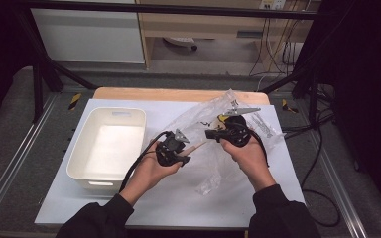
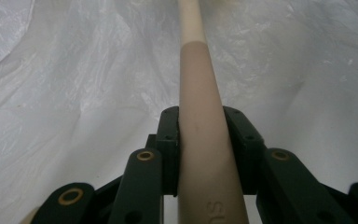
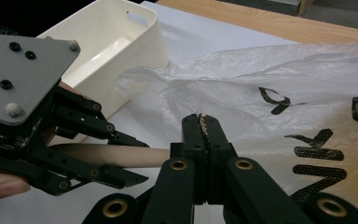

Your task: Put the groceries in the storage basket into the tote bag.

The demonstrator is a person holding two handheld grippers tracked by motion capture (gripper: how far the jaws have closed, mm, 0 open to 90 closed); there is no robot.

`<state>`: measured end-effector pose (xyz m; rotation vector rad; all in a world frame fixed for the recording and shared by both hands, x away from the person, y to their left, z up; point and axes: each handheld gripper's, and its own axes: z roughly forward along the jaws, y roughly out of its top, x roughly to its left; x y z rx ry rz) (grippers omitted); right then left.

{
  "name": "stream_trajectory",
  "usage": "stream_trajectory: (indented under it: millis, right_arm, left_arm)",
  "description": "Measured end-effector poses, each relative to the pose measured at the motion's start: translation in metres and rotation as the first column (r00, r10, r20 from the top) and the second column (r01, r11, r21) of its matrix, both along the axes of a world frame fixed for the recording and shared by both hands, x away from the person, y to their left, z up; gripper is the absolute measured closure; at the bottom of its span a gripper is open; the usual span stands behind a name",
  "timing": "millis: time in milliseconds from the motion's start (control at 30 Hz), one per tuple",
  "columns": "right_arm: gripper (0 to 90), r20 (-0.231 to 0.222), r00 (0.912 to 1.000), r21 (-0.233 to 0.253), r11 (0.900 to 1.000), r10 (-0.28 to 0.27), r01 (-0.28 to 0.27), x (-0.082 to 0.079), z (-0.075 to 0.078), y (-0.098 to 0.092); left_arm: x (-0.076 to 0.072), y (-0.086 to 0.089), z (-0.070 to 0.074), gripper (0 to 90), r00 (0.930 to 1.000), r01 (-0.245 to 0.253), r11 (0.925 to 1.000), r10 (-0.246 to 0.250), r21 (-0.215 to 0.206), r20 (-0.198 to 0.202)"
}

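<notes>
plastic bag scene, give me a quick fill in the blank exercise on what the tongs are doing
1. The left tongs are shut on a beige ____.
2. The right tongs pinch the edge of the clear plastic ____.
3. The white bin sits to the ____ of the plastic bag in the high view.
4. The inside of the bin looks ____.

Missing words: stick; bag; left; empty
</notes>
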<state>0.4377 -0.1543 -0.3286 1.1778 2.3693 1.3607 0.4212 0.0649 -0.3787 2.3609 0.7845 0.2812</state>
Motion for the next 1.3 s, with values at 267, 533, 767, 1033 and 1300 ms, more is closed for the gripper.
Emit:
stream_trajectory:
  millis: [267,533,767,1033,1300]
  right_arm:
    - [90.0,-0.003,1.0000,-0.003,1.000,-0.004,0.004,-0.001,0.000,-0.002]
    - [90.0,-0.007,1.0000,0.005,1.000,0.002,-0.002,-0.004,-0.005,0.000]
    - [90.0,-0.015,0.9999,0.004,1.000,0.007,-0.007,-0.007,-0.010,0.001]
    - [90.0,-0.021,0.9997,0.005,1.000,0.010,-0.010,-0.009,-0.014,0.003]
    - [90.0,-0.023,0.9997,-0.001,1.000,0.006,-0.006,-0.010,-0.014,0.000]
  left_arm:
    - [0.005,-0.005,0.001,68.9,1.0000,-0.005,1.0000,0.005,-0.006,0.007]
    - [0.009,-0.008,-0.002,68.9,0.9999,-0.012,0.9999,0.012,-0.003,0.009]
    - [0.012,-0.009,-0.004,68.9,0.9994,-0.024,0.9996,0.025,-0.011,0.024]
    - [0.016,-0.018,-0.010,68.9,0.9991,-0.026,0.9992,0.027,-0.030,0.032]
    - [0.016,-0.026,-0.016,68.9,0.9991,-0.006,0.9989,0.008,-0.047,0.041]
